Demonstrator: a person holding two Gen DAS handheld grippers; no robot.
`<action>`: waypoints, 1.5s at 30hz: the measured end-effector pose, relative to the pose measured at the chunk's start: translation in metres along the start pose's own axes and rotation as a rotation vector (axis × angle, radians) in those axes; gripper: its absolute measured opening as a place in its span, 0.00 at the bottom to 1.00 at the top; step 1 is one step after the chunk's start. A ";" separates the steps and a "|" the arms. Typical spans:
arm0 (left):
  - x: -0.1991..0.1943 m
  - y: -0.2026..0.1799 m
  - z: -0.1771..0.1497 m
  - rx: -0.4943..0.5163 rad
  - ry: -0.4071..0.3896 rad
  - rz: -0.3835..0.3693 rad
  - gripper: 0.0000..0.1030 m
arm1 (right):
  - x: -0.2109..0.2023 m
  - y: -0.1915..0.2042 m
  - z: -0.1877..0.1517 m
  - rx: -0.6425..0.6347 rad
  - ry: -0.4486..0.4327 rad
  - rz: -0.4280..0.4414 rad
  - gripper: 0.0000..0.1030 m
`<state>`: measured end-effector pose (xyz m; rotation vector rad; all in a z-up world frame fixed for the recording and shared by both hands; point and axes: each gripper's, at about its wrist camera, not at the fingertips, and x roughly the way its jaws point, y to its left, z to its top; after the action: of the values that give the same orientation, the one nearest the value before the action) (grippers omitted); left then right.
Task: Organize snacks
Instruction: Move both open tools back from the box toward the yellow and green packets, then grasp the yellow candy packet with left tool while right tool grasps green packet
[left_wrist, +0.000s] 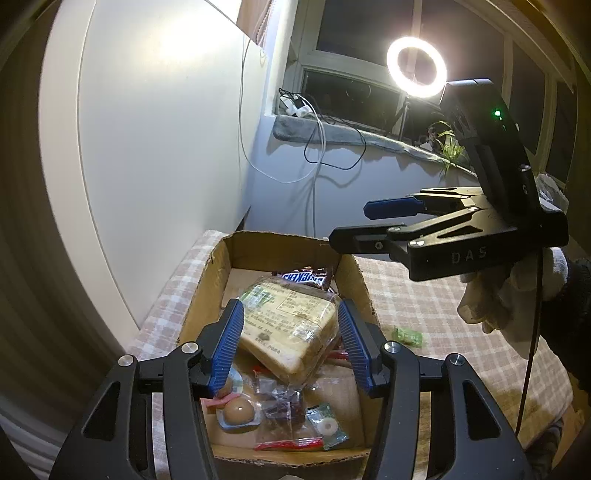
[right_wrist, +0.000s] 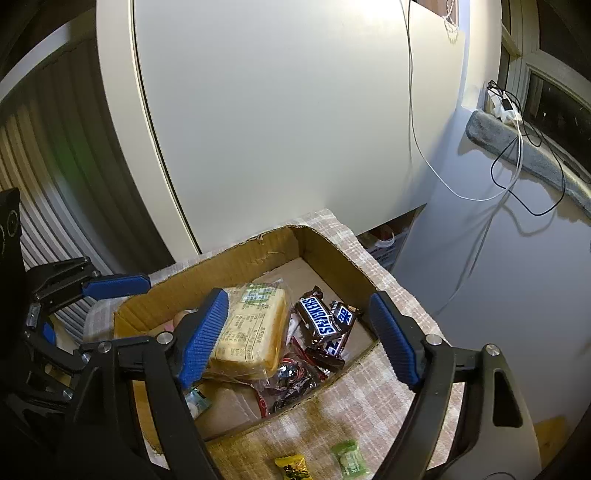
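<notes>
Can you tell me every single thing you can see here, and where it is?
cardboard box: one, brown, on the checked cloth
checked cloth: one, pink and white, under the box
bread pack: one, tan, in the box
Snickers bars: at least two, brown, in the box beside the bread
green candy: one, on the cloth outside the box
yellow candy: one, beside the green candy
ring light: one, glowing white, by the window
left tongs: blue pads, open
right tongs: blue pads, open
</notes>
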<state>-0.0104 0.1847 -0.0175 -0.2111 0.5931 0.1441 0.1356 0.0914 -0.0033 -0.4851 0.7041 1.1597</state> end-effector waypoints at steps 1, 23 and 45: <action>0.000 0.000 0.000 0.000 -0.001 0.001 0.51 | 0.000 0.001 -0.001 -0.003 0.004 0.000 0.79; -0.009 -0.045 -0.014 0.027 0.018 -0.052 0.51 | -0.045 -0.031 -0.052 0.044 -0.014 -0.053 0.79; 0.039 -0.143 -0.065 0.043 0.226 -0.133 0.35 | -0.009 -0.066 -0.142 0.006 0.167 0.123 0.47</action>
<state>0.0146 0.0337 -0.0705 -0.2257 0.8035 -0.0217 0.1602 -0.0330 -0.0954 -0.5439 0.8916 1.2415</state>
